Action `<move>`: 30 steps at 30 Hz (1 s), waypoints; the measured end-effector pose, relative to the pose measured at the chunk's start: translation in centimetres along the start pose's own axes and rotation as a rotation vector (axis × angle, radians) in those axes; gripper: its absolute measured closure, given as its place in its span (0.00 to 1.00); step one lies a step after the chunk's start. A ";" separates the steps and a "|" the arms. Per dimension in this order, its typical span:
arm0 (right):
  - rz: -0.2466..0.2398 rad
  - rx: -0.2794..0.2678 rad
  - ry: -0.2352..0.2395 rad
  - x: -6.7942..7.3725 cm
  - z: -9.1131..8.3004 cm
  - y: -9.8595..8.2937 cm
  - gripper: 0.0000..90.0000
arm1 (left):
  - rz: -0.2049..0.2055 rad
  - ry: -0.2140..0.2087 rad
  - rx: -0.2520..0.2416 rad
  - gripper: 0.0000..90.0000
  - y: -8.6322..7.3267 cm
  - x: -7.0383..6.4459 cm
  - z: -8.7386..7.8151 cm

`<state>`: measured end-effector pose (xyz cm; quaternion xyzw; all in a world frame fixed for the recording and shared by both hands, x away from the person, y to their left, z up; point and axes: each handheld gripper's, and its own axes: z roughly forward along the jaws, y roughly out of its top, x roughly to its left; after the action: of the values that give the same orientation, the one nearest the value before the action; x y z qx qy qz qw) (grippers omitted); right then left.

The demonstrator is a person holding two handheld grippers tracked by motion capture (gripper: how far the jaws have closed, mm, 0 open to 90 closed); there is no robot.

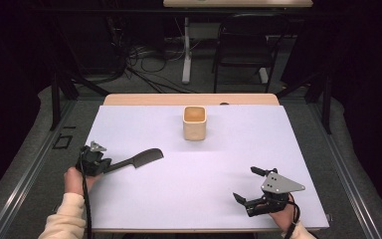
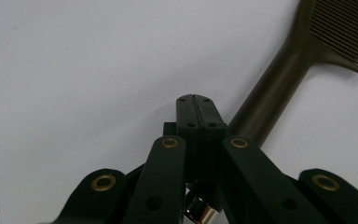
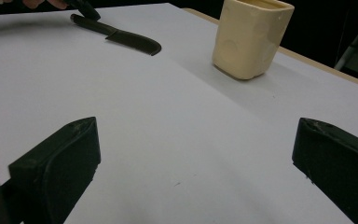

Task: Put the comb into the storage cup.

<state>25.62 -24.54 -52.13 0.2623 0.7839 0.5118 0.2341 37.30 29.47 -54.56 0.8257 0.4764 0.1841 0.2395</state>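
Note:
A dark comb [image 1: 142, 158] lies flat on the white table cover [image 1: 179, 189], left of centre, teeth end pointing right. My left gripper [image 1: 110, 165] sits at the comb's handle end. In the left gripper view its jaws [image 2: 194, 100] are pressed together with nothing between them, and the comb handle [image 2: 279, 79] runs past their right side. A cream cup [image 1: 194, 123] stands upright at the back middle. My right gripper [image 1: 244, 183] rests open at the front right, and its view has the comb [image 3: 121, 35] and cup [image 3: 251, 39] far ahead of the spread jaws [image 3: 196, 126].
The wooden table edge [image 1: 144, 99] shows beyond the white cover. Past the table stand a black chair [image 1: 243, 47] and a white table leg [image 1: 186, 55] among floor cables. Bare white cover stretches between the two grippers.

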 end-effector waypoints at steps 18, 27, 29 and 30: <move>-0.005 0.008 0.002 0.1 0.1 0.0 0.01 | -0.015 -0.040 0.030 0.99 -0.7 -0.9 -0.8; -0.003 0.013 0.005 0.1 0.1 0.0 0.01 | -0.027 -0.003 0.003 0.60 0.0 -0.9 -1.9; -0.002 0.016 0.005 0.1 0.1 0.0 0.01 | -0.028 0.014 -0.010 0.52 0.2 -0.9 -2.2; -0.003 0.016 0.005 0.1 0.1 0.0 0.01 | -0.037 0.023 -0.015 0.46 0.3 -0.9 -2.3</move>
<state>25.61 -24.38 -52.17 0.2618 0.7889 0.5058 0.2308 35.84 29.10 -52.58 0.8128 0.4929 0.1925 0.2435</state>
